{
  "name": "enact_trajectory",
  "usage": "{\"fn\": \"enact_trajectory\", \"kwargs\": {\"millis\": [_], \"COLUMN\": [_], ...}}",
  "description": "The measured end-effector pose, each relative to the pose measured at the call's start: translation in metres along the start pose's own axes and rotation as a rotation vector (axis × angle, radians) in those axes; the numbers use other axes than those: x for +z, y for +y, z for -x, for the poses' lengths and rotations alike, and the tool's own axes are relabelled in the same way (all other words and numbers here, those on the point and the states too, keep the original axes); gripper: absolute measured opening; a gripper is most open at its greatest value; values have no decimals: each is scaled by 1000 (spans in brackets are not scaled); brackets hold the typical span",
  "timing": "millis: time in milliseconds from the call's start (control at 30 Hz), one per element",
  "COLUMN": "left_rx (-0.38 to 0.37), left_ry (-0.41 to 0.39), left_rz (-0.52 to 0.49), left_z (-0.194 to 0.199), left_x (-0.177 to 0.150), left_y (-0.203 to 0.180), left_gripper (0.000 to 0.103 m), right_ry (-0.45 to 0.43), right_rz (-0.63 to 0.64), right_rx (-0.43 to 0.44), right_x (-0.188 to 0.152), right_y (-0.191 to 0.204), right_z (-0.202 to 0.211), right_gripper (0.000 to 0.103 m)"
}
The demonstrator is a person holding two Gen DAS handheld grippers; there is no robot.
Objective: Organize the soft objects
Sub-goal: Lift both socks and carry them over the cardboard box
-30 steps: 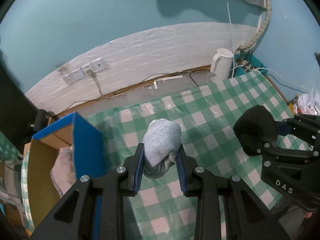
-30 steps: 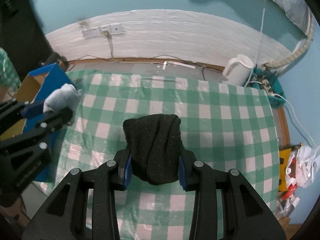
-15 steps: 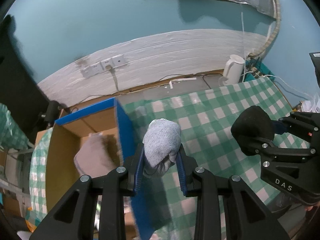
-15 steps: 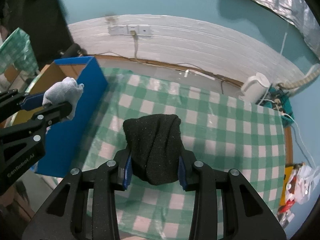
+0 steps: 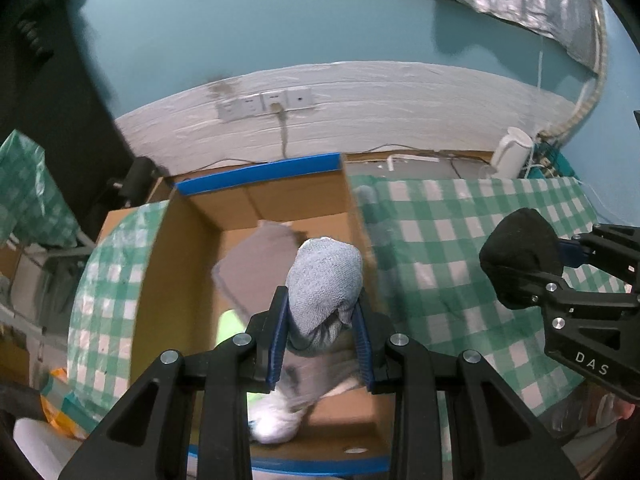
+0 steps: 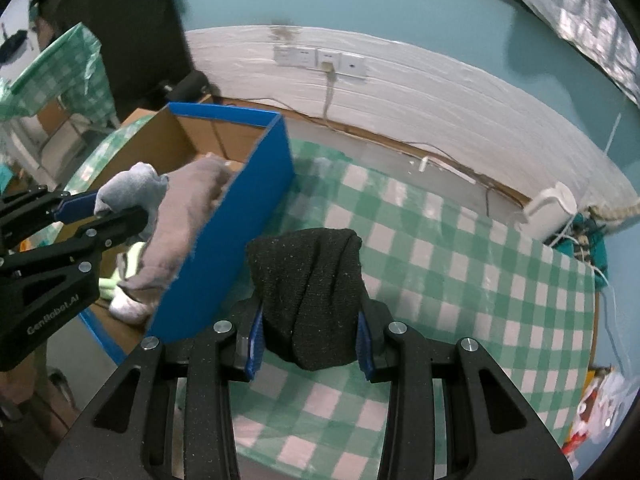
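A lived-in home room: teal painted wall [image 5: 240, 32], white wall sockets [image 6: 320, 58], a white electric kettle [image 6: 550, 212] and a green-and-white checked tablecloth [image 6: 460, 272].

Noted: light grey knit sock [image 5: 324, 280] between blue-padded black left tongs [image 5: 320, 336]. Black speckled sock [image 6: 308, 288] in matching right tongs [image 6: 310, 340]. Box [image 6: 236, 216] blue outside, brown cardboard inside; contents mauve-grey, white and lime green. Counter cloth [image 6: 460, 280] checked green and white. Wall [image 5: 240, 20] teal above, white below.
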State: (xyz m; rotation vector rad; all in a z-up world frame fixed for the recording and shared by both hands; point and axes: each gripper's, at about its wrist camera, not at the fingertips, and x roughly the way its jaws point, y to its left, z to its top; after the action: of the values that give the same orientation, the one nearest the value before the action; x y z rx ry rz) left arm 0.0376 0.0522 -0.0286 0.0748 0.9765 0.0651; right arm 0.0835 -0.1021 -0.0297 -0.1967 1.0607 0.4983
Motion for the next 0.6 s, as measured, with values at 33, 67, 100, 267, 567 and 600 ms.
{"fn": "enact_trajectory", "kwargs": {"millis": [33,67,100,267,567,600], "left_rx": [4,9,16,40,73,76], "left_ry": [-1,-1,-2,7,3,2], "left_rz": [8,13,19,49,99,104], "left_z": [1,1,1,0,3,3], "left_x": [-2,-3,-6,-15,-25,-27], "left_y": [6,12,18,44,80,84], "left_gripper": [30,30,30,30,30,30], "right_ry": [0,1,3,3,2,3], "right_rz": [8,14,23,54,110,116], "right_rx": [2,4,7,20,58,62], "right_x": [2,4,6,16,35,37], "right_y": [6,10,17,39,87,92], "right_z": [-1,-2,-3,-5,-14,-16], "right_gripper": [36,36,36,36,36,36]}}
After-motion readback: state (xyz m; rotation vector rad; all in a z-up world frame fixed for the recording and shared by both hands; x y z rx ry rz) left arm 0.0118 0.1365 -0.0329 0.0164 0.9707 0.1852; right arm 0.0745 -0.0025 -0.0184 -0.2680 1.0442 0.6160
